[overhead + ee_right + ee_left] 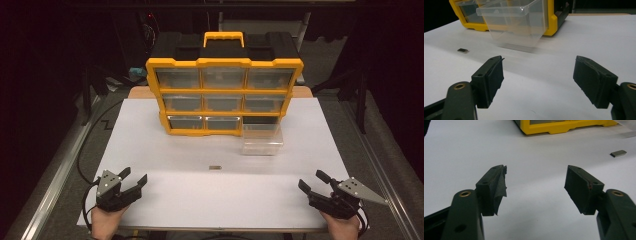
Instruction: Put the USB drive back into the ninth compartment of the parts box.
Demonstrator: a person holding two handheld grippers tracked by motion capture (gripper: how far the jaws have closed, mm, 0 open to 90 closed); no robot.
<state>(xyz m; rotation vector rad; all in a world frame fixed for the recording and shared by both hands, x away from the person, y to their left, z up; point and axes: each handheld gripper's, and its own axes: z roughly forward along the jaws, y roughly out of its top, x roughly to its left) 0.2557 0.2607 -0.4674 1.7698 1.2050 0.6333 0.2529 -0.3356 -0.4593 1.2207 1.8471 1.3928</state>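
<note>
A small flat grey metal piece lies on the white table. A clear plastic drawer stands pulled out before the yellow organizer.

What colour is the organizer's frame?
Yellow frame of the plastic drawer organizer, with clear drawers; best in the high view.

A white counter sits brightly lit in a dark room, with a strip of bare wood at its far edge. Grey floor and metal rails flank it, and black stands rise into shadow behind.
</note>
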